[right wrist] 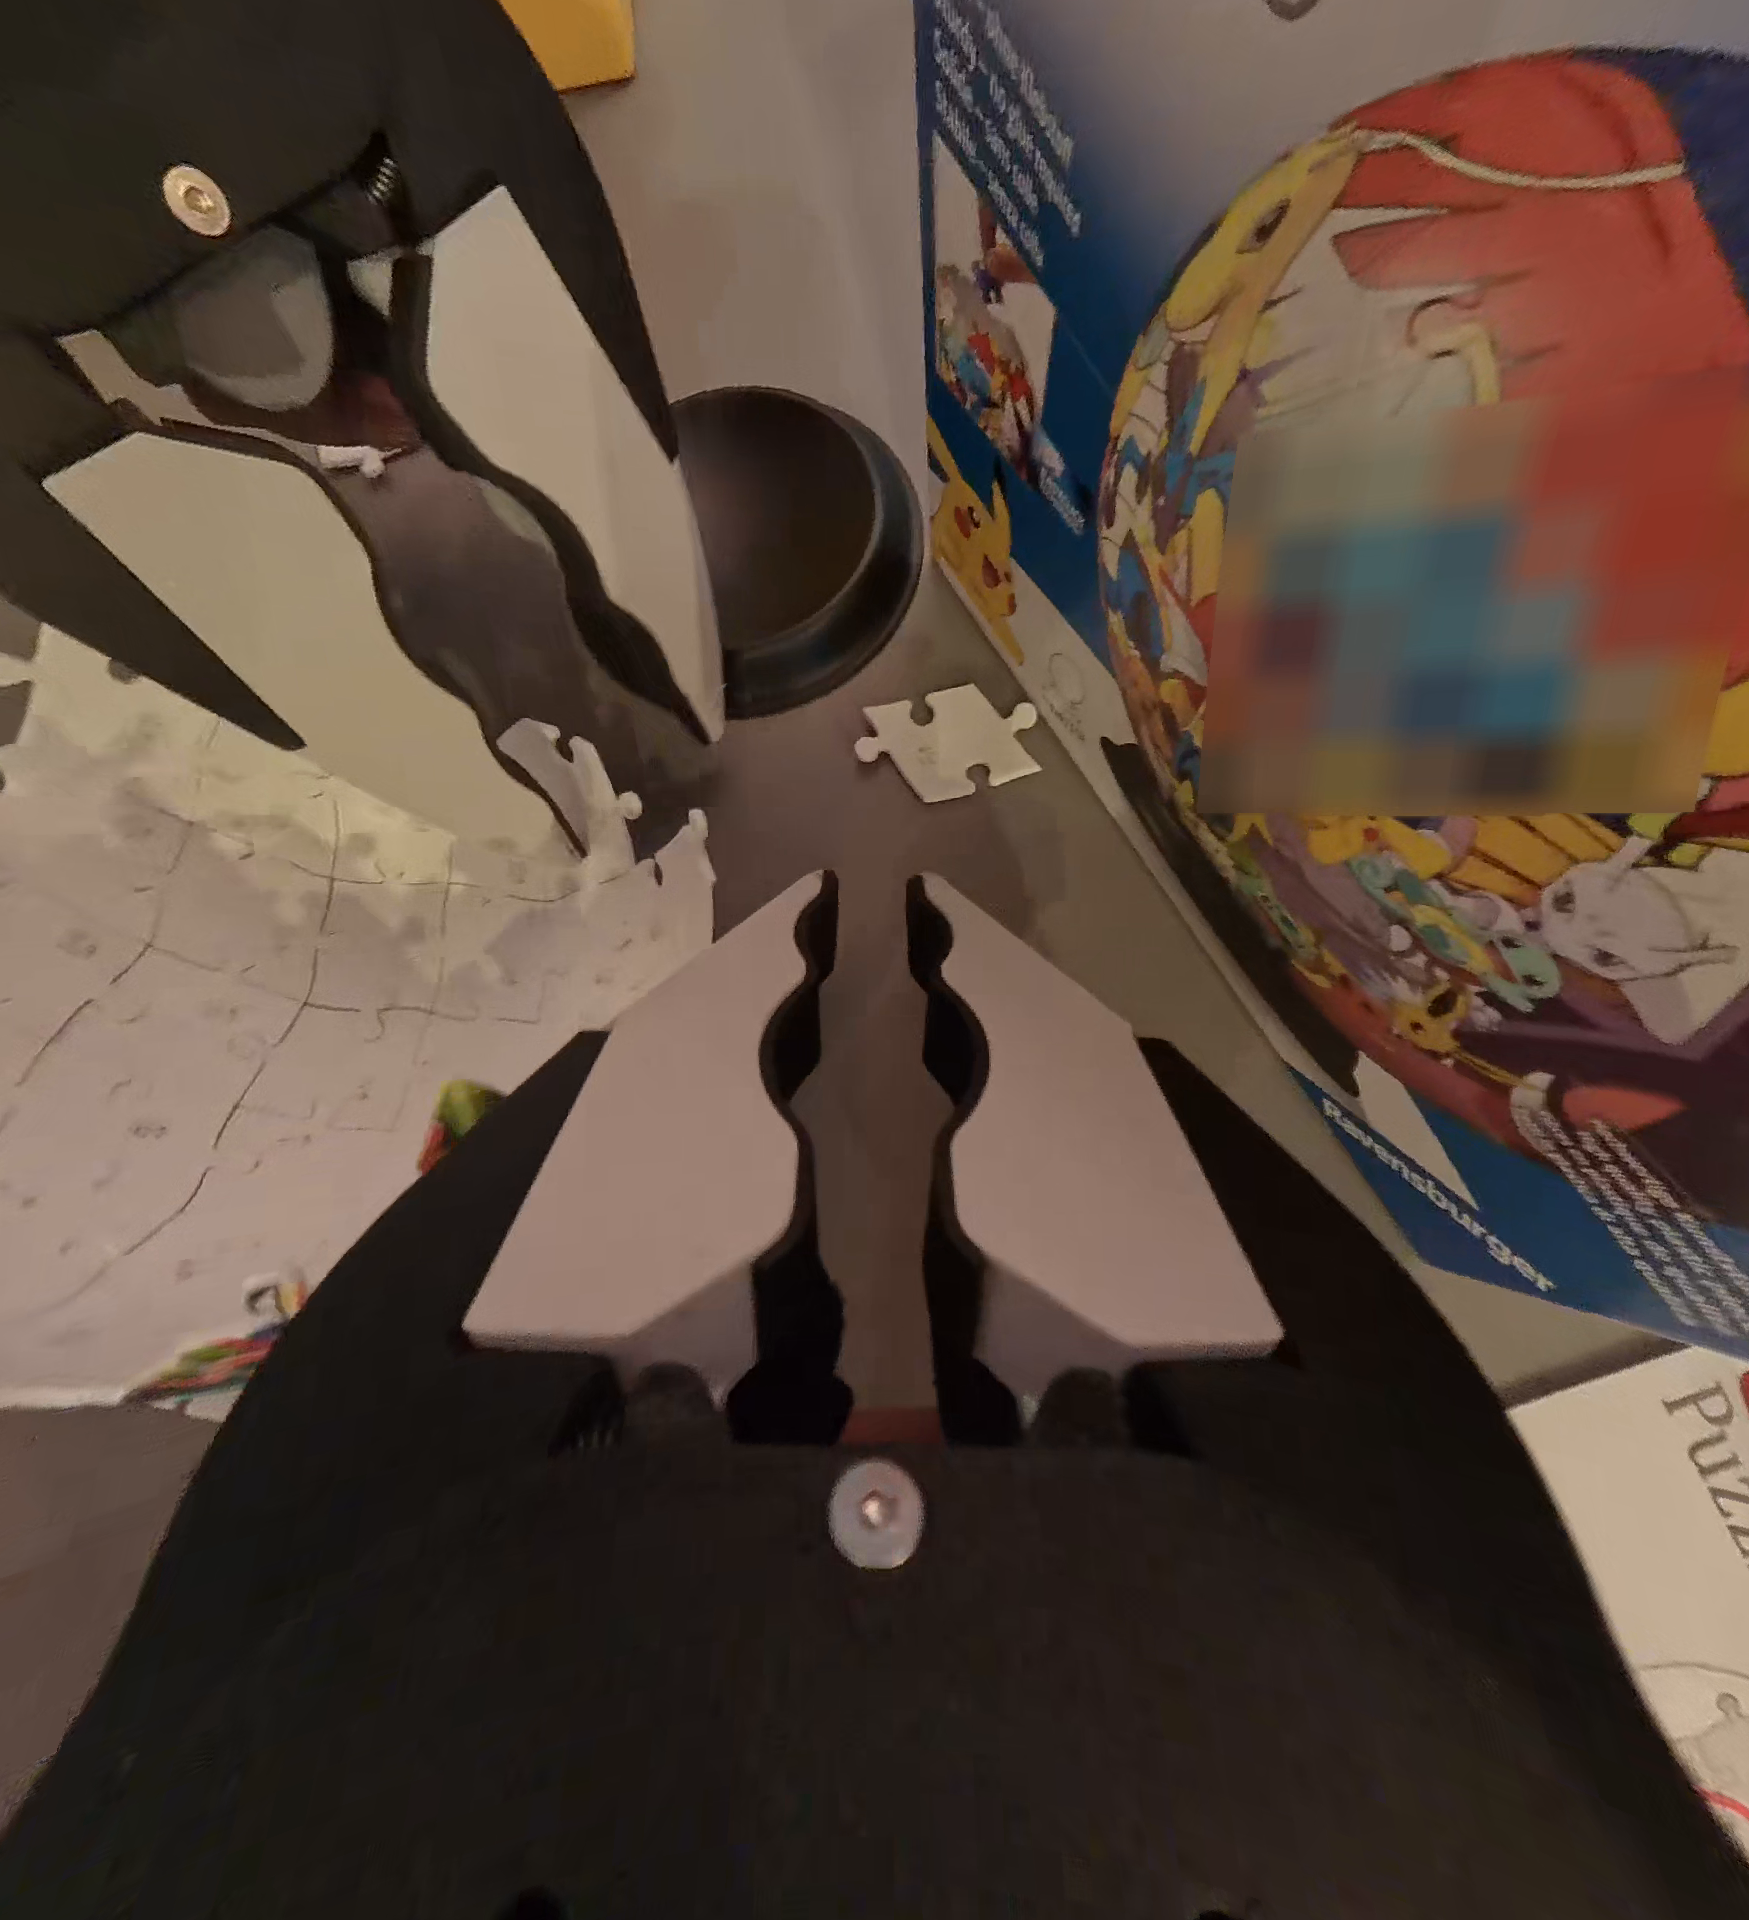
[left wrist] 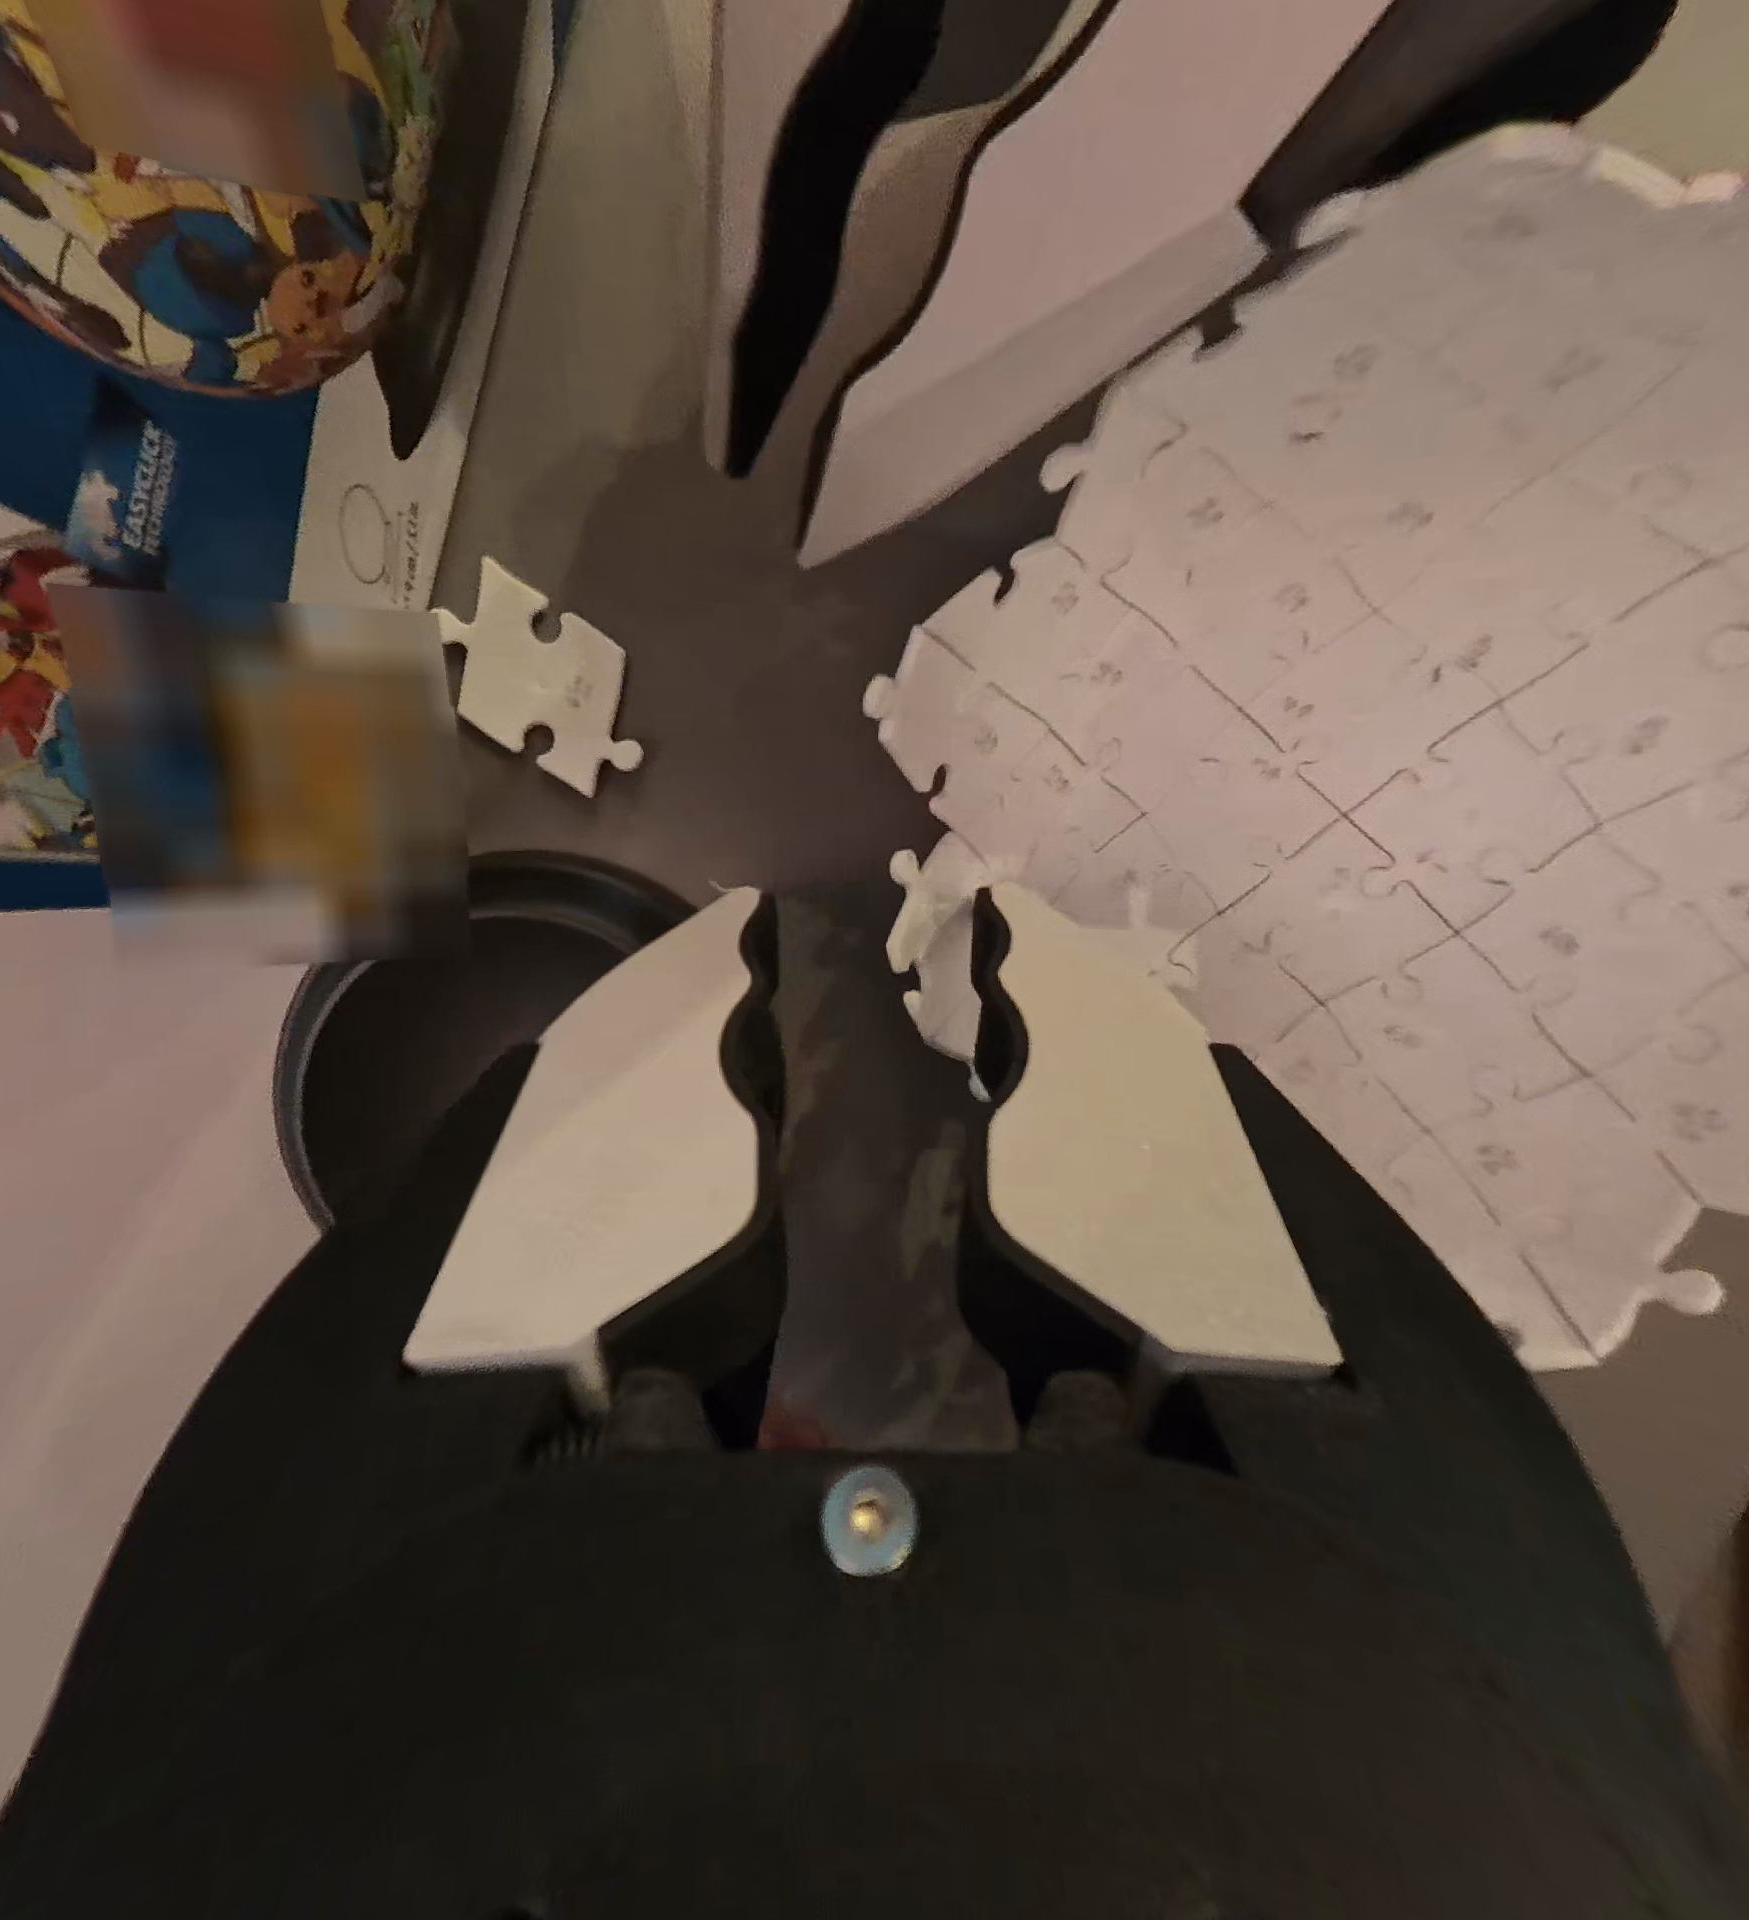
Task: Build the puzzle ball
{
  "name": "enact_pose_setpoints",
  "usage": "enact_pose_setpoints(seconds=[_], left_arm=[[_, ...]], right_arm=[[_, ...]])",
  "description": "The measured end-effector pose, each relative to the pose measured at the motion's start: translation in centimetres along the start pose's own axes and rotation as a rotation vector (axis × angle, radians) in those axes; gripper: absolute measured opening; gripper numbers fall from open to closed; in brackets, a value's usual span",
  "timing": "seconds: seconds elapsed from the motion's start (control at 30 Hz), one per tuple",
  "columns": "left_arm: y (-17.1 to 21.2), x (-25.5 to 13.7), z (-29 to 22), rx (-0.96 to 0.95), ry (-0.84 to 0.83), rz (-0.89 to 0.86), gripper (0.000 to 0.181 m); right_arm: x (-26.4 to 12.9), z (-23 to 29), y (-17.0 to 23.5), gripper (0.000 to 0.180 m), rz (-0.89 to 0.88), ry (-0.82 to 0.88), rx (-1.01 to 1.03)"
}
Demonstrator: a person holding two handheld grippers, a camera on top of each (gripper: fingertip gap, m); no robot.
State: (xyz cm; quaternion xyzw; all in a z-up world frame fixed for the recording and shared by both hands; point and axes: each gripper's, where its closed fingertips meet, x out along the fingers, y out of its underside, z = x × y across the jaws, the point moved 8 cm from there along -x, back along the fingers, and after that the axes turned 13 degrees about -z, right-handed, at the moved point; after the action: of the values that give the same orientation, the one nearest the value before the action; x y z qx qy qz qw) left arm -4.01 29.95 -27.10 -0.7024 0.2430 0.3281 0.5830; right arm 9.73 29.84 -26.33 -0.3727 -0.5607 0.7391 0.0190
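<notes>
The half-built puzzle ball (left wrist: 1421, 779) is a white curved shell of joined pieces lying inside-up; it also shows in the right wrist view (right wrist: 174, 987). My left gripper (left wrist: 865, 904) is open at the shell's rim. A white piece (left wrist: 932, 956) stands on edge against its right fingertip, not clamped; whether it is joined to the rim I cannot tell. The piece also shows at the left gripper's tip (right wrist: 569, 779). My right gripper (right wrist: 870, 883) is empty, its jaws a narrow gap apart above the table. A loose white piece (left wrist: 548, 686) lies on the table beyond it (right wrist: 953, 743).
A black ring stand (right wrist: 808, 540) sits behind the loose piece. The colourful puzzle box (right wrist: 1015, 312) lies close on the right; in the left wrist view it is at the left (left wrist: 174, 416). A white booklet (right wrist: 1732, 1558) lies at the lower right. The table (left wrist: 745, 727) is dark grey.
</notes>
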Motion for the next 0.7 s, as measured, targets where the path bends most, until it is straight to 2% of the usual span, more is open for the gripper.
enact_pose_setpoints(seconds=[0.23, 0.37, 0.57, 0.7], left_arm=[[-0.3, 0.1, 0.7, 0.034, -0.056, 0.023, 0.058], [-0.8, -0.1, 0.7, 0.065, -0.076, 0.037, 0.064], [-0.8, 0.0, 1.3, 0.095, -0.136, 0.100, 0.071], [-0.7, 0.1, 1.6, 0.098, -0.147, 0.121, 0.074]], right_arm=[[-0.5, 0.3, 0.3, 0.008, -0.005, -0.045, 0.047], [-0.9, 0.6, 0.6, 0.008, 0.014, -0.076, 0.057], [-0.4, -0.6, 0.0, 0.020, 0.001, -0.012, 0.009], [0.6, -1.1, -0.1, 0.017, 0.003, -0.009, -0.030]])
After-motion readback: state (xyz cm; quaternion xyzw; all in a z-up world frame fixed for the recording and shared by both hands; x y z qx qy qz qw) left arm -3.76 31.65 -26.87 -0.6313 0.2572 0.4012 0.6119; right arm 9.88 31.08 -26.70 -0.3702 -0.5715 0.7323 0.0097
